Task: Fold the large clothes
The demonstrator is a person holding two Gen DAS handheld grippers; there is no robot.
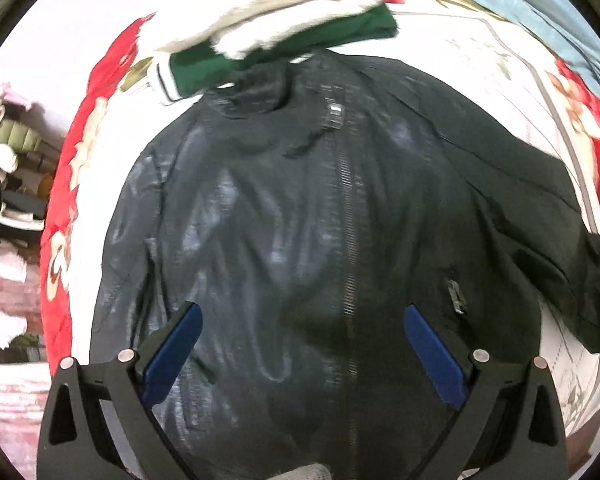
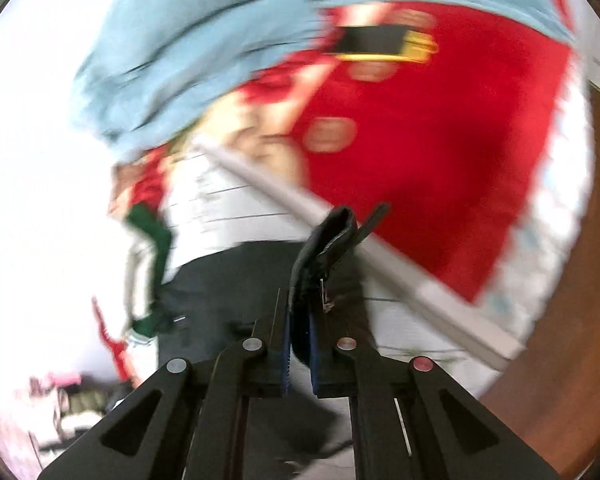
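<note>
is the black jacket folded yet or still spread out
Spread out: the black jacket lies flat, zipper up, one sleeve out sideways.

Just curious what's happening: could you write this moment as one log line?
left claw: open over black jacket | right claw: shut on jacket edge | bedspread: underneath

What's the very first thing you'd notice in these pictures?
A big shiny black jacket spread flat across the flowery red-and-white bedspread, its zipper running up the middle. The left gripper hovers wide open over it, while the right gripper is shut on a piece of the jacket. A green garment lies by the collar.
</note>
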